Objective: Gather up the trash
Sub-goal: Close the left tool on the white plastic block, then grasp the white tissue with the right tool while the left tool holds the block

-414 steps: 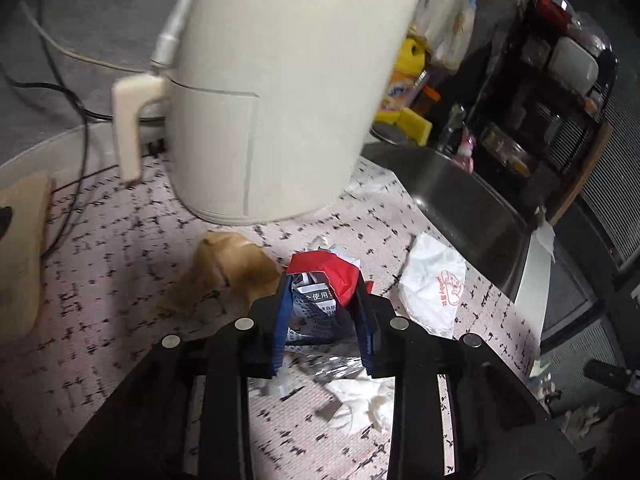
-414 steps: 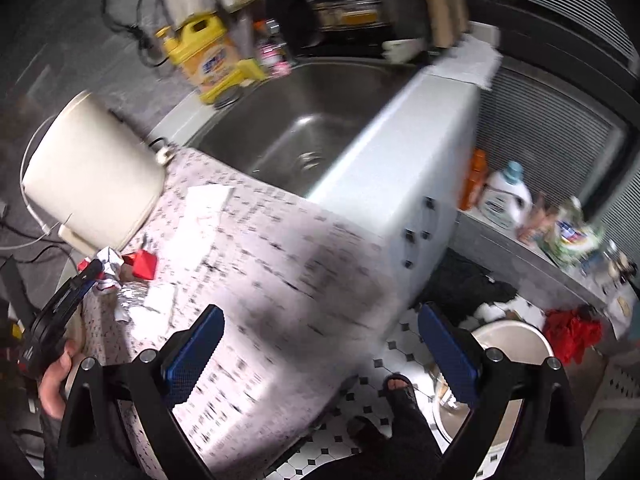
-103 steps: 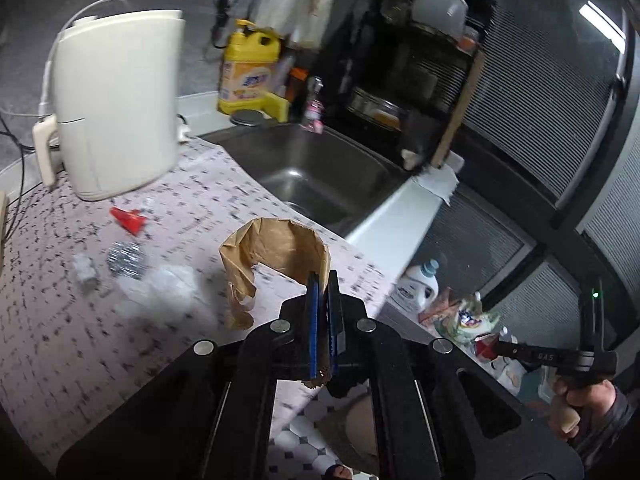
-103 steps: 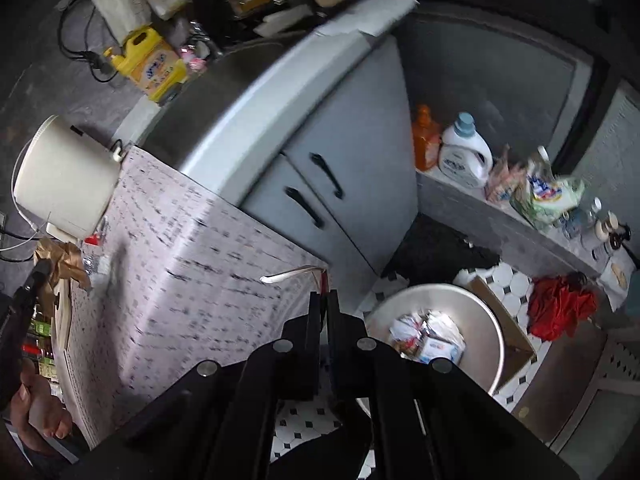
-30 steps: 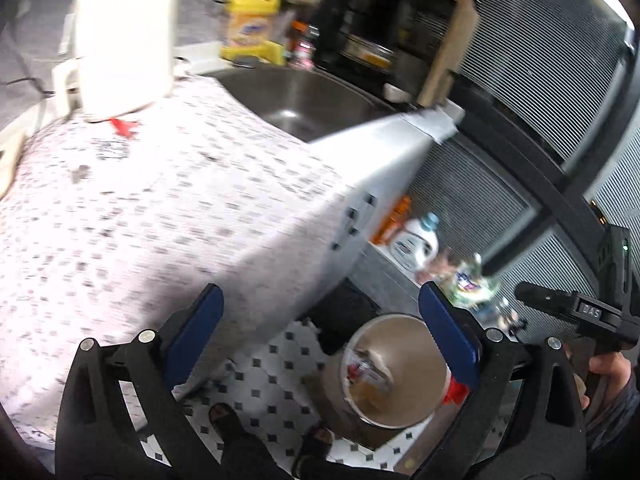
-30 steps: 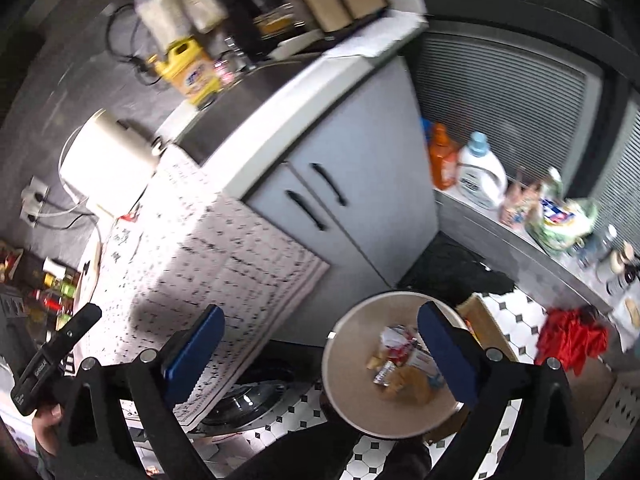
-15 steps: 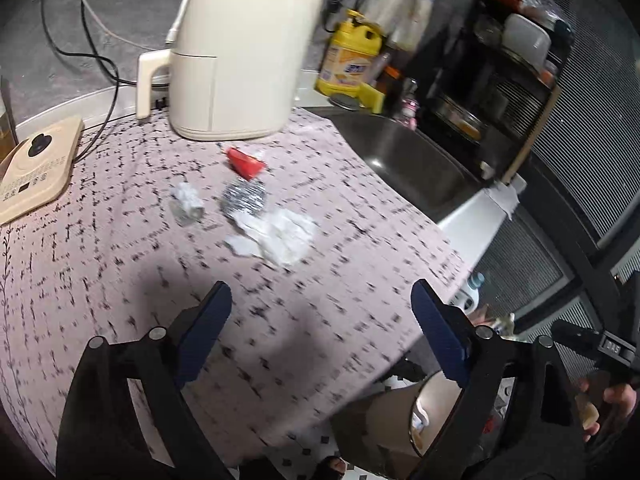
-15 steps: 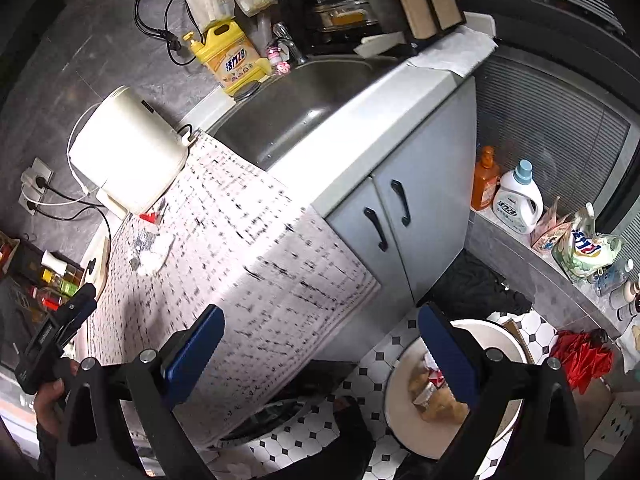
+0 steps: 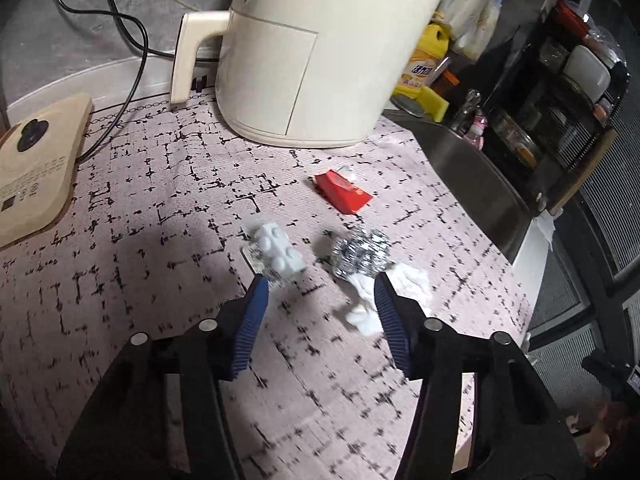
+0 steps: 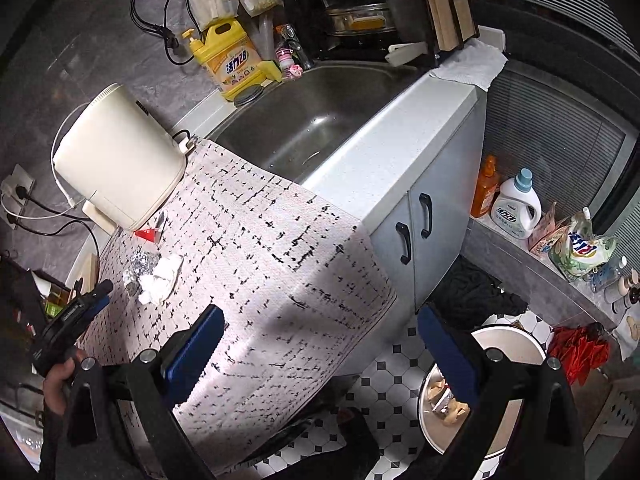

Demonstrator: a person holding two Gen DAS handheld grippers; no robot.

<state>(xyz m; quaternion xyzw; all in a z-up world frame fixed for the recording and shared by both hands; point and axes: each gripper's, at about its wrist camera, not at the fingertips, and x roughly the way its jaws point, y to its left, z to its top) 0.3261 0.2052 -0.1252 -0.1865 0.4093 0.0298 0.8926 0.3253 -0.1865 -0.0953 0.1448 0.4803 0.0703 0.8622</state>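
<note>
My left gripper (image 9: 318, 292) hangs over the patterned mat (image 9: 120, 208), its jaws closing with nothing pressed between them yet. Taking the cream air fryer (image 9: 320, 48) as my landmark: the red wrapper (image 9: 343, 197) lies just in front of it, the white blister pack (image 9: 280, 257) and foil ball (image 9: 360, 254) nearer me, side by side, and the crumpled tissue (image 9: 384, 296) touches the foil, partly behind my right-hand finger. My right gripper (image 10: 320, 344) stands wide apart and empty, well away from the fryer, above the trash bin (image 10: 520, 336) on the floor.
</note>
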